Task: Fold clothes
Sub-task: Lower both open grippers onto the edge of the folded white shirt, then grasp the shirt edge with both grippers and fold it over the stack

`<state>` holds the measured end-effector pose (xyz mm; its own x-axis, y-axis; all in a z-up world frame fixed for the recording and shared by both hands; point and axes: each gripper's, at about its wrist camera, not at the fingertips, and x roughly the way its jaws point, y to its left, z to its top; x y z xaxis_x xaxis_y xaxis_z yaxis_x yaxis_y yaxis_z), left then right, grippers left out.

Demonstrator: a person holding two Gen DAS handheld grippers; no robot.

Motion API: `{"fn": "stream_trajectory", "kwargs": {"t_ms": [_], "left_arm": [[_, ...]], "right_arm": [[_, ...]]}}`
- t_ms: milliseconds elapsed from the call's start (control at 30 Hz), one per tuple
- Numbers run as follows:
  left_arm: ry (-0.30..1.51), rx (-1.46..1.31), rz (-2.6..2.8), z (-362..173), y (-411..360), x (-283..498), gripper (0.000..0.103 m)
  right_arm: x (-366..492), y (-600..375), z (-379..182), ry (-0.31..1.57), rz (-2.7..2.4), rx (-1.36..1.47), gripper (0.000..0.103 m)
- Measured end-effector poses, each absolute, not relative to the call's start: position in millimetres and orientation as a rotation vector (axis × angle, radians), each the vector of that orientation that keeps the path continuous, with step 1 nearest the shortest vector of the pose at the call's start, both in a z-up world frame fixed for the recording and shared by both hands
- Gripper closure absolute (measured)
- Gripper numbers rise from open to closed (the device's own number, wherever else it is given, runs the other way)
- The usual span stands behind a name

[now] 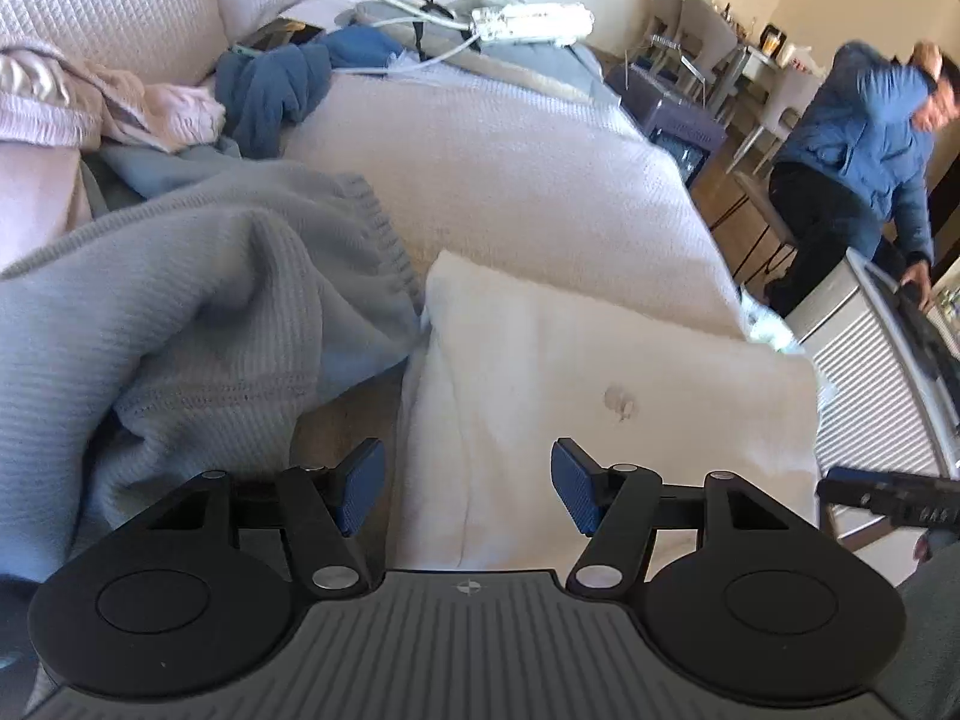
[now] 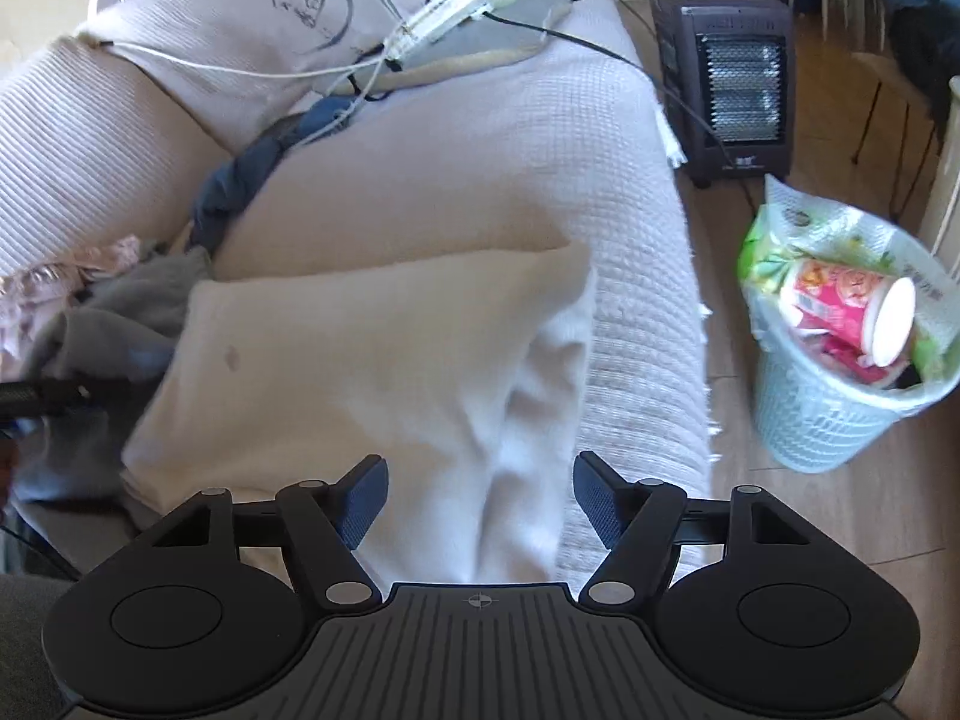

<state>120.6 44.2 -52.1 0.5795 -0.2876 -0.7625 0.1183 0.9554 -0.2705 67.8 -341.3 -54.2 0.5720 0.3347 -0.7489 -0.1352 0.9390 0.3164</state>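
Left wrist view: I have the white garment (image 1: 600,396) lying on the sofa cover (image 1: 492,168), folded into a rough rectangle with a small stain near its middle. From my side its long axis runs away from me toward the sofa's back, the far corner pointing that way. Just beside the white garment on its left lies a crumpled grey knit (image 1: 198,300), touching its edge.

My left gripper (image 1: 468,486) stands partly open over the near edge of the white garment, with nothing pinched between the pads. In the right wrist view my right gripper (image 2: 480,501) also stands open, above a rumpled fold of the white garment (image 2: 372,360); I see no cloth caught in it.

I judge the piece soft, light and limp, fleecy enough not to slip, and liable to sag and unfold if lifted by one point. I would take hold at the two near corners, through all layers, one gripper each.
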Motion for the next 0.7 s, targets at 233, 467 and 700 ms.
{"fn": "stream_trajectory", "kwargs": {"t_ms": [233,467,700], "left_arm": [[0.964,-0.175,-0.253,-71.9,30.9,127.0,0.045],[1.040,-0.231,-0.185,-113.0,32.9,136.4,0.033],[1.022,-0.198,-0.205,-107.0,23.6,136.7,0.043]], "right_arm": [[81.3,-343.9,-62.5,0.913,0.241,0.237,0.032],[99.6,-356.4,-88.6,0.967,0.246,0.392,0.032],[97.3,-343.5,-99.2,0.931,0.232,0.388,0.022]]}}
